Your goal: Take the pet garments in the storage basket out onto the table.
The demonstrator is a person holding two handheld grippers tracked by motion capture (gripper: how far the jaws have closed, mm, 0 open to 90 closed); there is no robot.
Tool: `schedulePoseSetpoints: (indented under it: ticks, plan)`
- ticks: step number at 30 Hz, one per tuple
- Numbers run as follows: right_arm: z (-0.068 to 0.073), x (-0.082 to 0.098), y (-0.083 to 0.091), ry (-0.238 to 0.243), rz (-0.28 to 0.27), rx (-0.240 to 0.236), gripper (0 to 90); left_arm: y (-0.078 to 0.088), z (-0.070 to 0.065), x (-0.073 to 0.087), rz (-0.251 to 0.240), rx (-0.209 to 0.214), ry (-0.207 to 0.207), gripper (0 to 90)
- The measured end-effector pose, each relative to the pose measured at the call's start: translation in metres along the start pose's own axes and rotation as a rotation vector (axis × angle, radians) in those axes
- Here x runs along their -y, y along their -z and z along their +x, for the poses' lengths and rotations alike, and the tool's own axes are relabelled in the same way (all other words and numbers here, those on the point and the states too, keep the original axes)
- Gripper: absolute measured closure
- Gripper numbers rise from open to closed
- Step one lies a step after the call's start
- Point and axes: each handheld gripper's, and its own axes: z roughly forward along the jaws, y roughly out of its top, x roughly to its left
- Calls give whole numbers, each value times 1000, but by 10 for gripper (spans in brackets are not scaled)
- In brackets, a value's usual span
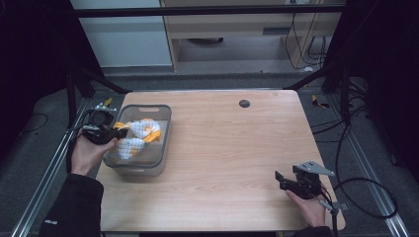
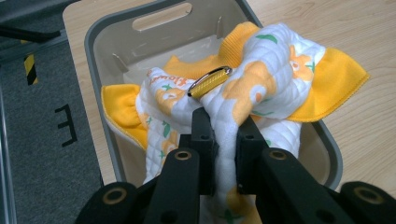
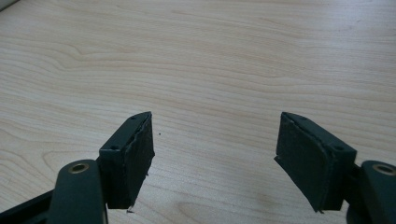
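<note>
Grey plastic bin (image 1: 164,129) sits at the left edge of the wooden worktop (image 1: 232,148), handle slot on its far wall. Inside it a bunched white quilted cloth (image 1: 136,138) with orange flower print and orange-yellow trim, partly spilling over the bin's right rim in the left gripper view. Left gripper (image 2: 224,140) reaches in from the left side of the bin, jaws clamped on a fold of the cloth, fabric pinched tight between the pads. A small gold metal clip-like piece (image 2: 210,81) lies on the cloth just beyond the jaws. Right gripper (image 3: 215,154) is well apart, near the near right corner of the worktop, jaws wide apart over bare wood, holding nothing. Small dark round spot (image 1: 244,103) near the far edge of the worktop.
</note>
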Motion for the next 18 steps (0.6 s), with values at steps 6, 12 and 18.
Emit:
schedulePoseSetpoints:
  ticks: [6,12,18]
  plan:
    - [0,0,0,2,-1,2,274,5,-1,-1,-14,9,-4,817]
    - [0,0,0,1,-1,1,274,13,-6,-3,-35,19,-23,817]
    - [0,0,0,0,-4,1,274,19,-12,-7,-44,27,-49,817]
